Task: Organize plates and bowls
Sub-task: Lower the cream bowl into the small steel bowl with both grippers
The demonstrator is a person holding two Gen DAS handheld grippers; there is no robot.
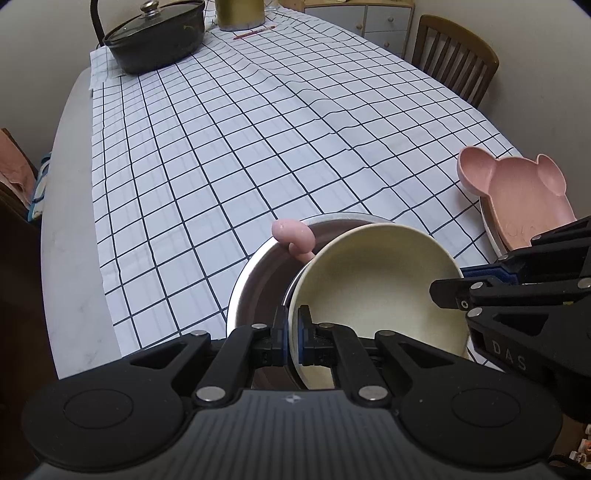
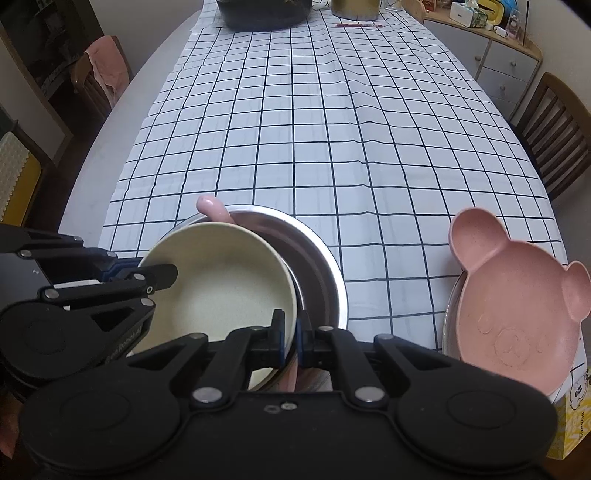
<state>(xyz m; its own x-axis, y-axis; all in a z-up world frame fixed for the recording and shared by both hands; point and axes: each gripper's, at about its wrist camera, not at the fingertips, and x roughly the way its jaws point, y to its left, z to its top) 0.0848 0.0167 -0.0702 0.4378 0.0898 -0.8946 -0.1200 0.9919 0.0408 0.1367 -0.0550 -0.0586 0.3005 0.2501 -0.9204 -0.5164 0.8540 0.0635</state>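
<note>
A cream bowl (image 1: 373,291) sits tilted inside a steel bowl (image 1: 258,273) near the table's front edge. A pink spoon handle (image 1: 293,232) sticks out from between them. My left gripper (image 1: 292,332) is shut on the cream bowl's near-left rim. My right gripper (image 2: 290,336) is shut on the same cream bowl (image 2: 218,291) at its right rim, over the steel bowl (image 2: 317,273). The spoon handle (image 2: 212,209) also shows in the right wrist view. A pink bear-shaped plate (image 2: 517,310) lies on another dish to the right.
A checked cloth (image 1: 258,129) covers the table. A black lidded pot (image 1: 155,33) and a gold canister (image 1: 240,14) stand at the far end, with a pencil (image 1: 255,32) beside them. Wooden chairs (image 2: 557,133) and a drawer cabinet (image 2: 506,70) stand on the right.
</note>
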